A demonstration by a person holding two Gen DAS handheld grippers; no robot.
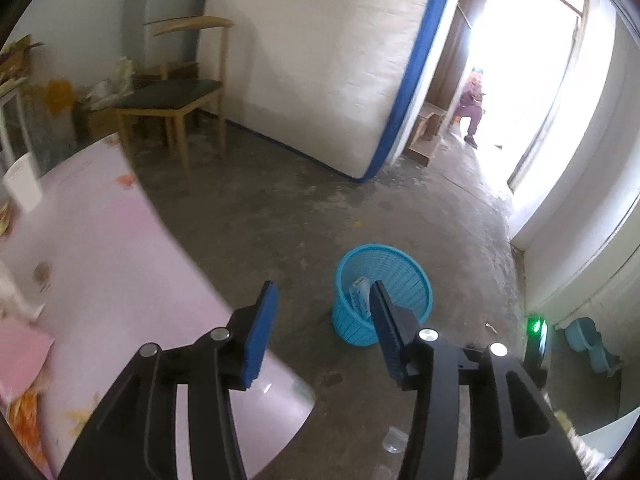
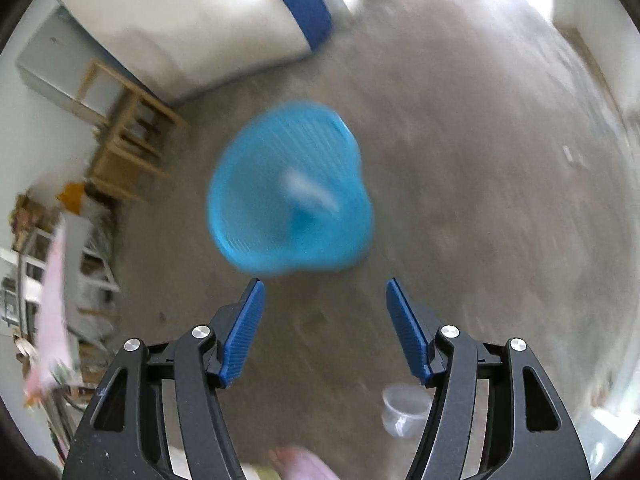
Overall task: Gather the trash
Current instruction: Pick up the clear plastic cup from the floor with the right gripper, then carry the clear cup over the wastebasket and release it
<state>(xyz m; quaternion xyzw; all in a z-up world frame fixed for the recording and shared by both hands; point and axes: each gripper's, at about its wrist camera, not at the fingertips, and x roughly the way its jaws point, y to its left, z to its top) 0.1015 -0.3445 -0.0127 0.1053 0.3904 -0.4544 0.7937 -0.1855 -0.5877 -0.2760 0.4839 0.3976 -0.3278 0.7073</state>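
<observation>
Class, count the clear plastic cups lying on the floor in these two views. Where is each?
1. The cup lies on the bare floor near the right claw, on the near side of the blue basket. Others may be hidden.

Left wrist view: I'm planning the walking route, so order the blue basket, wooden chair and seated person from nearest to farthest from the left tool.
1. Blue basket, on the floor just beyond the left tool.
2. Wooden chair, far left by the wall.
3. Seated person, in the bright doorway, upper right.
</observation>
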